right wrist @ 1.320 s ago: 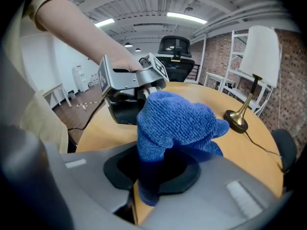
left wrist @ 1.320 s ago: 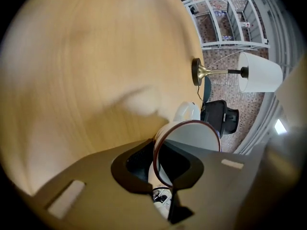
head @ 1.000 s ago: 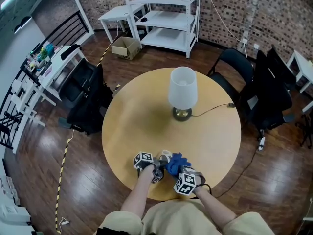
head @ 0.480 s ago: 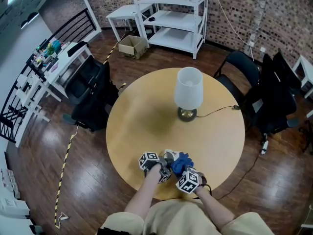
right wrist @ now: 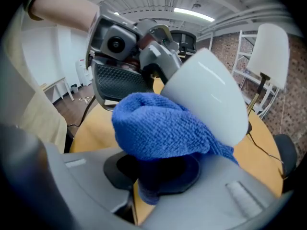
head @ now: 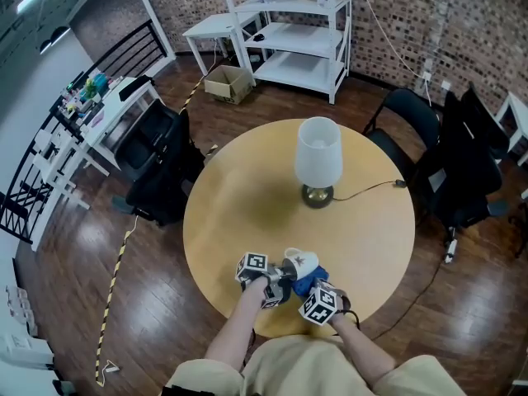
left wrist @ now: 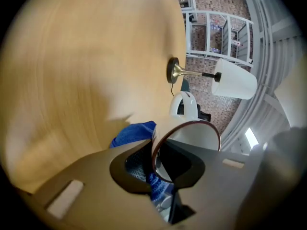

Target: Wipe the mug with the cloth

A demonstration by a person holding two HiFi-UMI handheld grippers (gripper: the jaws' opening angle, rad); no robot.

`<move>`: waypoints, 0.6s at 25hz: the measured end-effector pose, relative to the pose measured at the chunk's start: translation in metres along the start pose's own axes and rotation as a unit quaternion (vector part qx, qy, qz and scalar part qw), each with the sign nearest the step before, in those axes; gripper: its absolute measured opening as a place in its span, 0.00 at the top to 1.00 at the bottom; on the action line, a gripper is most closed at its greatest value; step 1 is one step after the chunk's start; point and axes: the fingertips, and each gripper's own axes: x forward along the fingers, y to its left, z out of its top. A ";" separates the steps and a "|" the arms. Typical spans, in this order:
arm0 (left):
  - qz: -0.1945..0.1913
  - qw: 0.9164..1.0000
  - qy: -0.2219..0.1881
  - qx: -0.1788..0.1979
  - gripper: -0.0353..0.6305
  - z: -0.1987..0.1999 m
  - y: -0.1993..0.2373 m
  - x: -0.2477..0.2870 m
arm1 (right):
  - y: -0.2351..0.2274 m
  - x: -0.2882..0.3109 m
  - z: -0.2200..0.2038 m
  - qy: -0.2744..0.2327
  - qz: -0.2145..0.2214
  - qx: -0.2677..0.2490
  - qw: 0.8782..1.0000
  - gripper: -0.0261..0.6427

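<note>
**Progress.** Wiping is under way and not complete. The left gripper (head: 277,275) has its jaws clamped on the wall of the white ceramic mug with a dark red rim (head: 299,261), one jaw inside the mouth and one outside. The mug is at lower centre of the head view, tilted, and appears raised off the round light-wood table (head: 247,205). The right gripper (head: 310,290) pinches a bunched blue terry cloth (head: 312,280) between its jaws, and the cloth lies against the mug's outer wall. In my judgement only that one patch is being treated. The rest of the outside, the handle and the interior remain to be done.

**What each view adds.**
- **Head view:** It alone gives the layout. Both grippers are close together at the table's near edge, and the white-shaded lamp on a brass base (head: 318,159) stands well apart toward the table's middle. It does not resolve either grip.
- **Left gripper view:** It confirms the clamp on the rim. The mug's dark mouth faces the camera, the handle is above it in frame, and the cloth shows at the mug's lower left.
- **Right gripper view:** It confirms the contact. The cloth fills the gap between the jaws and bears on the white wall, with the left gripper at upper left.

No view shows whether the mug is soiled.
</note>
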 end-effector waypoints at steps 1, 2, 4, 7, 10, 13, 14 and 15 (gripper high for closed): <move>-0.007 1.000 0.013 0.012 0.88 -0.003 -0.004 -0.001 | -0.002 -0.001 0.001 -0.004 0.000 0.004 1.000 0.86; -0.014 0.999 0.025 0.024 0.89 -0.007 -0.008 -0.002 | -0.004 -0.002 0.002 -0.008 -0.002 0.007 1.000 0.86; -0.029 0.997 0.050 0.050 0.89 -0.016 -0.020 -0.006 | -0.009 -0.006 0.005 -0.017 -0.008 0.015 1.000 0.86; -0.040 0.992 0.079 0.094 0.91 -0.029 -0.032 -0.010 | -0.022 -0.015 0.003 -0.028 -0.025 0.037 0.999 0.86; -0.032 0.987 0.077 0.138 0.91 -0.032 -0.040 -0.016 | -0.039 -0.022 -0.017 -0.024 -0.043 0.078 0.996 0.86; 0.037 0.978 0.081 0.188 0.91 -0.029 -0.026 -0.022 | -0.060 -0.037 -0.052 -0.023 -0.066 0.146 0.987 0.86; 0.074 0.971 0.088 0.210 0.91 -0.029 -0.017 -0.025 | -0.067 -0.044 -0.061 -0.028 -0.075 0.167 0.983 0.86; 0.114 0.961 0.099 0.233 0.91 -0.028 -0.005 -0.027 | -0.074 -0.052 -0.069 -0.034 -0.086 0.185 0.978 0.86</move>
